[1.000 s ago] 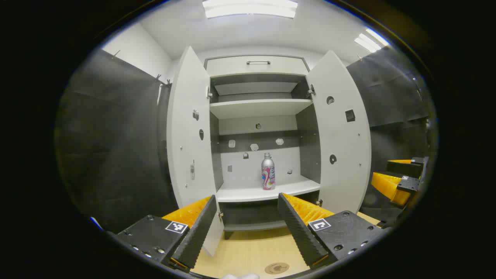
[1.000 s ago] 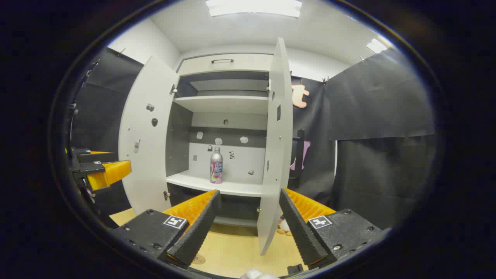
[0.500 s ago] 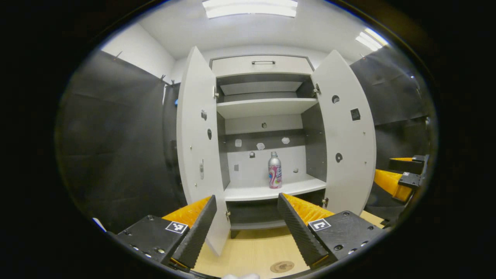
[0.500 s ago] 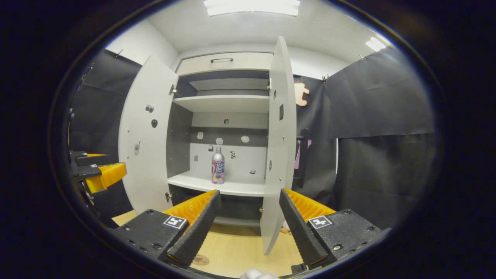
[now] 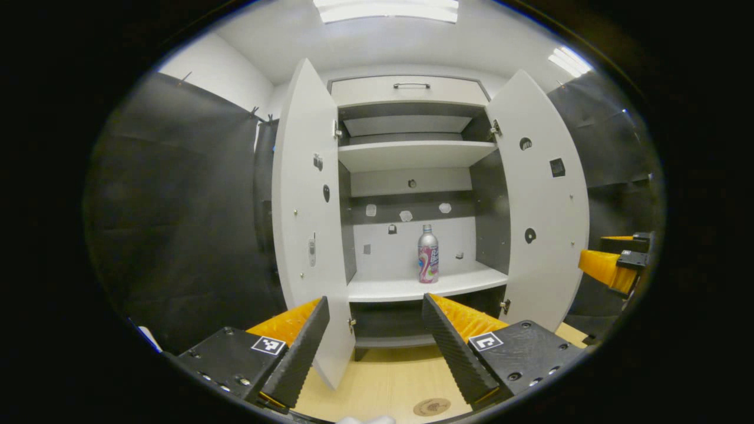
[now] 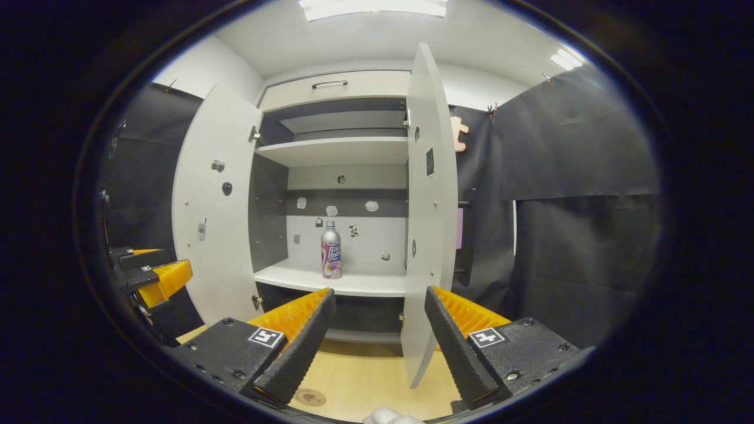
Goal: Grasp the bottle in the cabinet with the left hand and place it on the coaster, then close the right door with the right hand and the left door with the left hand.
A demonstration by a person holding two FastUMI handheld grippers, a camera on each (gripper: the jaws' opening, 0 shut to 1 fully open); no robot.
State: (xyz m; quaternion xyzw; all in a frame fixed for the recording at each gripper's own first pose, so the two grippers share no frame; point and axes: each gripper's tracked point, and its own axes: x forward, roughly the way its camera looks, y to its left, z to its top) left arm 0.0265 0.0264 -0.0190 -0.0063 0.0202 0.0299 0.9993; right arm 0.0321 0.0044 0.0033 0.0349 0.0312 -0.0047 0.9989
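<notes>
A silver bottle with a pink label stands upright on the cabinet's lower shelf; the right gripper view has the same bottle. Both cabinet doors stand wide open: the left door and the right door, which is seen nearly edge-on as the right door. A round coaster lies on the wooden tabletop near me. My left gripper is open and empty, well short of the shelf. My right gripper is also open and empty.
The cabinet has an upper shelf and a top drawer with a handle. Black cloth walls stand on both sides. The other gripper shows at the right edge and at the left edge.
Both views have shifted: the cabinet looks a little larger and has slid rightward in the left gripper view. The bottle and doors stay as they were.
</notes>
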